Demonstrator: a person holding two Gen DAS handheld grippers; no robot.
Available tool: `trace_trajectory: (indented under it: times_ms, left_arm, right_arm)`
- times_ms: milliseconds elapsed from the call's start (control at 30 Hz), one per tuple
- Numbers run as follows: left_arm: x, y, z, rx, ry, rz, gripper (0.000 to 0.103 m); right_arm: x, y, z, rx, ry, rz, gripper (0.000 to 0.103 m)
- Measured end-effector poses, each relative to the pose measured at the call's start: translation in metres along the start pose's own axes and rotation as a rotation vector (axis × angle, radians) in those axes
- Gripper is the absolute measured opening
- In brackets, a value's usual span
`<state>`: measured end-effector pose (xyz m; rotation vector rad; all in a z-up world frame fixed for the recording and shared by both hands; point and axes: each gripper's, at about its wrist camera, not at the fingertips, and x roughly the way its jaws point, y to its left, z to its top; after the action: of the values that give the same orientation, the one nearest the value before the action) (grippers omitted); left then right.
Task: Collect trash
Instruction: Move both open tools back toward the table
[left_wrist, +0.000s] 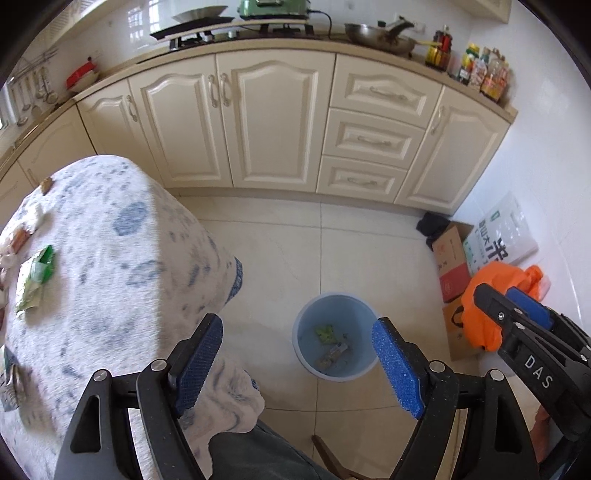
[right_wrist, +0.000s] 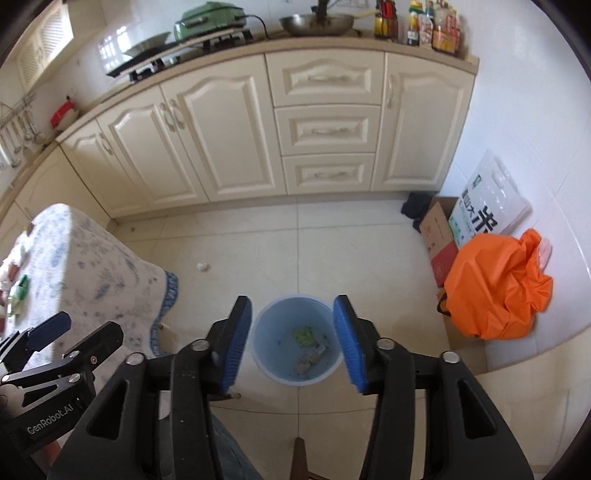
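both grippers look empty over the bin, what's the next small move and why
Probably swing the left gripper toward the green wrapper on the blue-patterned tablecloth: both grippers are open and empty, the round blue bin already holds scraps, and litter remains on the table.

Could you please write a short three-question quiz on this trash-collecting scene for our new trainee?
1. True or false: the left gripper holds a wrapper.
2. What lies in the blue bin? A) nothing B) a few scraps C) an orange bag
3. Fill in: the green wrapper lies on the ____.

Key:
1. False; nothing is between its pads, and the right gripper is empty too.
2. B.
3. Table, on its patterned cloth.
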<state>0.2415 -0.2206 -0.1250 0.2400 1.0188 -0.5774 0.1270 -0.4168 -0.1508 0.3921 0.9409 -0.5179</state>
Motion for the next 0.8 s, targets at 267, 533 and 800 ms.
trace_trajectory:
  times_ms: [267, 533, 800]
  left_arm:
    - [-0.070, 0.030, -0.049, -0.096, -0.109, 0.075, 0.085]
    - [-0.142, 0.070, -0.116, -0.241, -0.195, 0.177, 0.090]
    - [-0.188, 0.105, -0.167, -0.418, -0.210, 0.275, 0.095]
  right_arm:
    - [-0.044, 0.044, -0.001, -0.084, -0.132, 0.067, 0.082]
    - [-0.056, 0.095, -0.012, -0.180, -0.150, 0.134, 0.088]
    - [-0.066, 0.160, -0.029, -0.306, -0.141, 0.252, 0.091]
